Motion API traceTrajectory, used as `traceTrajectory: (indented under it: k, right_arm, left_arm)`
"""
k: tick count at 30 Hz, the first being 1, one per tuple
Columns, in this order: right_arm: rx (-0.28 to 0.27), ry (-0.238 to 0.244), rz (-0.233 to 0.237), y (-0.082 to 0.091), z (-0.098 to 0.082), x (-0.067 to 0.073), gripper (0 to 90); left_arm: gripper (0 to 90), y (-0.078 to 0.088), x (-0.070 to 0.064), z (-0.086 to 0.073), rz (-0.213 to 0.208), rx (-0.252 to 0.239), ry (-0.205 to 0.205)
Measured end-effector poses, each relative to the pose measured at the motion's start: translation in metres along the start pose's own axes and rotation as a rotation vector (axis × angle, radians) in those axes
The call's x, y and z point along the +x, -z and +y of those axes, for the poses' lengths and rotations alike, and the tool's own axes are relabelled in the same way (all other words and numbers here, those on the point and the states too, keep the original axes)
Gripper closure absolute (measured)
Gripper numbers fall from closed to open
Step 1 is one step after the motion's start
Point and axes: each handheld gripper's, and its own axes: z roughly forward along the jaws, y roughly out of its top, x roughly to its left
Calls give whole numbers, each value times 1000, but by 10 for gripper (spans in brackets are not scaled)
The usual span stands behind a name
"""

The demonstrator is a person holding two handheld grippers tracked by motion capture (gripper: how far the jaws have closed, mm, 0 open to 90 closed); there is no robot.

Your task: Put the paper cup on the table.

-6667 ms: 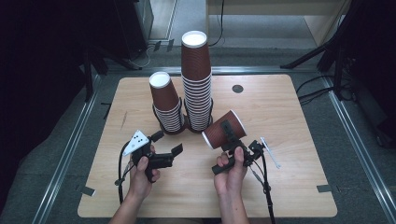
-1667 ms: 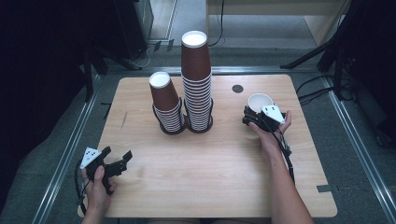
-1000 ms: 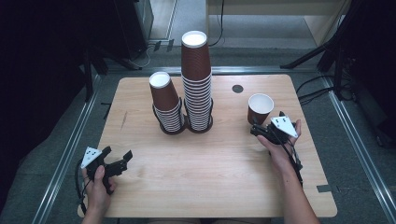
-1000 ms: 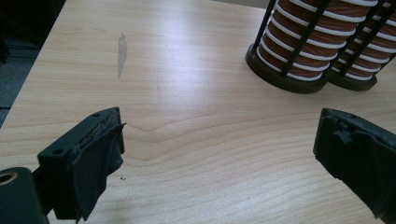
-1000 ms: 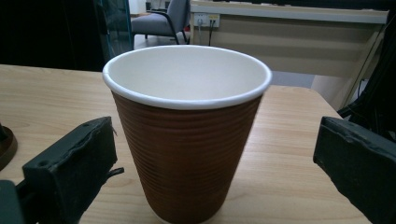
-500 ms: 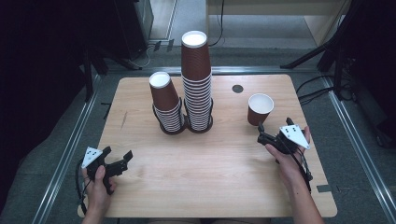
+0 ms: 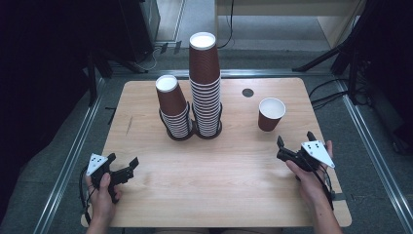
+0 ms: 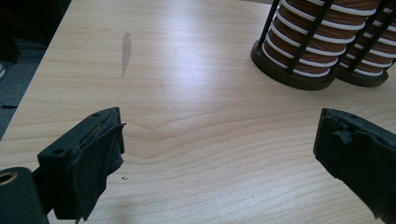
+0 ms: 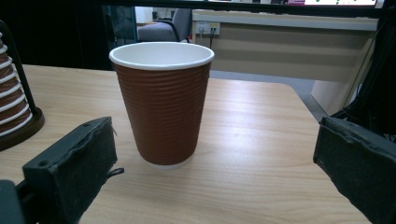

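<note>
So right now I've got the right gripper point(image 7: 293, 143) sitting near the table's right edge, jaws spread wide and holding nothing. The brown paper cup point(image 7: 271, 114) stands upright on the table point(image 7: 234, 190) just ahead of it, apart from the jaws. My left gripper point(image 7: 122, 168) is down at the near-left corner, also wide open and empty, well away from the two cup stacks point(image 7: 195, 92).

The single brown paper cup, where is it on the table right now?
The single brown paper cup stands upright on the right side of the table in the high view, right of the two cup stacks and just beyond the open right hand-held gripper.
</note>
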Motion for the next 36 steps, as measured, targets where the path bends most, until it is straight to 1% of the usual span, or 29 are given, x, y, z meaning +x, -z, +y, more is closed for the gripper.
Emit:
traceTrajectory:
  k: [5, 11, 16, 21, 24, 26, 30, 36]
  right_arm:
    - [1, 4, -6, 11, -4, -7, 0]
    - [0, -4, -15, 25, -7, -17, 0]
    - [5, 2, -28, 36, -11, -25, 0]
    - [17, 4, -39, 43, -17, -31, 0]
    - [19, 0, -48, 46, -18, -33, 0]
    - [19, 9, -55, 49, -18, -34, 0]
    - [26, 7, -57, 57, -19, -38, 0]
    - [25, 38, -52, 68, -22, -42, 0]
  left_arm:
    - [17, 0, 0, 0, 2, -1, 3]
    - [17, 0, 0, 0, 6, 0, 4]
    - [17, 1, 0, 0, 8, 0, 6]
    - [17, 0, 0, 0, 10, -1, 7]
    - [17, 1, 0, -1, 11, 0, 6]
    - [17, 1, 0, -1, 11, -1, 7]
    - [17, 1, 0, -1, 10, -1, 7]
    - [17, 3, 0, -1, 17, -14, 9]
